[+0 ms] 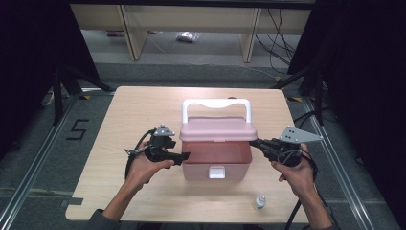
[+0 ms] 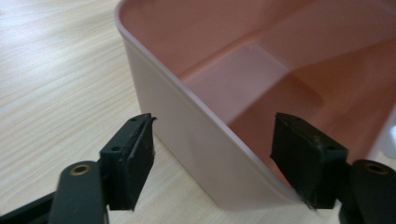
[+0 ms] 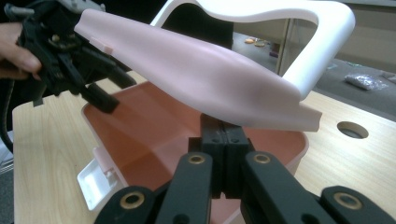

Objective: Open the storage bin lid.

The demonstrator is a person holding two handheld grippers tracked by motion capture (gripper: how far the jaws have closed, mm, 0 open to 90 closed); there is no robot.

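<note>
Pale wooden surface, dark curtains either side. We see the pink box at centre, its lid half raised. Left gripper wide, straddling the wall; right gripper closed under the lid edge. Likely lid-opening step; next, lift further, steadying the box.

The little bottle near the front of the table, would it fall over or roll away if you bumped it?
Probably, yes. The little bottle stands upright and looks narrow for its height, so a nudge near its top would likely tip it. It appears round, so once down it may roll across the smooth wooden table. It is small, so likely light, though its contents cannot be seen.
</note>
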